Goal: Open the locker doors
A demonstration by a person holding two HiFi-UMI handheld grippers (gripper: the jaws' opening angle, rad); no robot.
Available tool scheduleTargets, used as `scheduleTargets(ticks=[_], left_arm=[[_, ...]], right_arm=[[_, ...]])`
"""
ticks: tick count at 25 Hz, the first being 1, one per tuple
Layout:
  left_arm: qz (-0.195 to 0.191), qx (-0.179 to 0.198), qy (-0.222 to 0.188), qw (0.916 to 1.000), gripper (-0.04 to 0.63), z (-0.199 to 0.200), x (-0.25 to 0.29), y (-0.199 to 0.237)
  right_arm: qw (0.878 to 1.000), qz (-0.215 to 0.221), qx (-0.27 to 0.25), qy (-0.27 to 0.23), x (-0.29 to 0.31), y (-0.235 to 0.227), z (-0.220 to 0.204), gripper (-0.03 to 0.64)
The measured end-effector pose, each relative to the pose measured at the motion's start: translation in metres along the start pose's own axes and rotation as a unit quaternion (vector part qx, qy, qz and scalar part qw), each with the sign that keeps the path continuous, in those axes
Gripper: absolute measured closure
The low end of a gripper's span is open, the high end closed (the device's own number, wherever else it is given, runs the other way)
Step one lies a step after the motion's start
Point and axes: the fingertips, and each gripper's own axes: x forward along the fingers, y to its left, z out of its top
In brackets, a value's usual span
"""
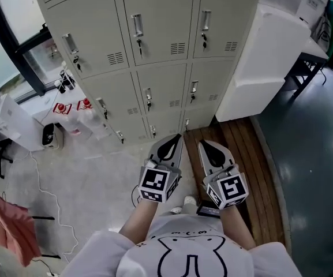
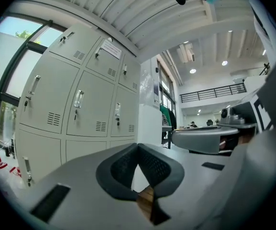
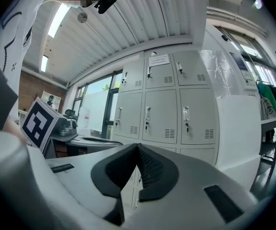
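A bank of beige lockers (image 1: 154, 51) stands ahead, three columns wide, every door shut, each with a metal handle (image 1: 137, 25) and a key. The lockers (image 2: 75, 114) also fill the left gripper view, and the lockers (image 3: 164, 114) show ahead in the right gripper view. My left gripper (image 1: 176, 137) and right gripper (image 1: 204, 145) are held side by side, level, short of the bottom row of doors and touching nothing. Both have their jaws shut tip to tip with nothing between them; left gripper (image 2: 138, 146), right gripper (image 3: 138, 147).
A large white box (image 1: 264, 68) leans against the lockers' right side. Wooden boards (image 1: 241, 154) lie on the floor under the right gripper. Left of the lockers are a window (image 1: 22, 33), red-and-white items (image 1: 68, 107) and a cable (image 1: 45, 189). A black table frame (image 1: 307, 68) stands far right.
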Motion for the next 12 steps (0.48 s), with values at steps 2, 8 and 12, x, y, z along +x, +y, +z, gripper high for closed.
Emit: scheduleTargets(ticks=[2,8,12], left_arm=[[0.018,-0.007,-0.002,0.9998,0.58,-0.003,-0.004,0.015],[0.081,-0.028,-0.013,0.9963,0.58,-0.01,-0.01,0.072],[0.116,-0.038,-0.009,0.9925,0.58,-0.015,-0.009,0.109]], right_arm=[[1.0,0.016,-0.007,0.005,0.014,0.006,-0.002,0.607],[0.996,0.082,-0.033,0.013,0.065,0.035,-0.008,0.607],[0.993,0.11,-0.045,0.021,0.102,0.044,-0.016,0.607]])
